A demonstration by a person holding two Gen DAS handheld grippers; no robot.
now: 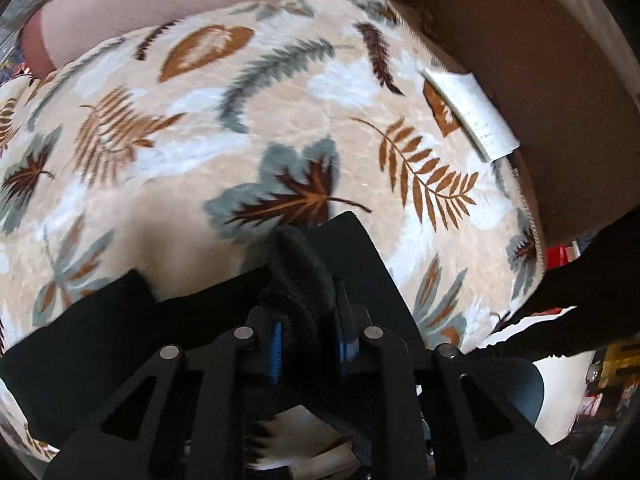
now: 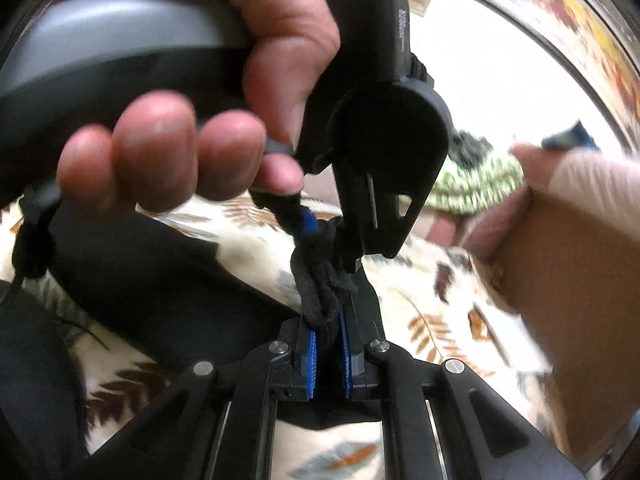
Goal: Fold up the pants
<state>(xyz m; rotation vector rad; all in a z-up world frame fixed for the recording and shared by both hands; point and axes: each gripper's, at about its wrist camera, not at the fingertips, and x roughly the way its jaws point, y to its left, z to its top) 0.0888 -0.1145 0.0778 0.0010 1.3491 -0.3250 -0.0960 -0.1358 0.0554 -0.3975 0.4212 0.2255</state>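
Observation:
The black pants (image 1: 92,332) lie on a leaf-patterned blanket (image 1: 248,132) and hang from both grippers. My left gripper (image 1: 308,312) is shut on a bunched black fold of the pants (image 1: 298,268), held above the blanket. My right gripper (image 2: 328,332) is shut on another bunch of the black pants (image 2: 320,292). The left gripper (image 2: 316,228) shows in the right wrist view just ahead, held by a hand (image 2: 172,148), very close to my right gripper. More pants cloth (image 2: 160,272) drapes to the left.
A white paper label (image 1: 468,112) sits at the blanket's right edge. A brown surface (image 1: 540,80) lies beyond it. A pinkish cushion (image 2: 572,264) is at the right, a green-white cloth (image 2: 476,188) behind.

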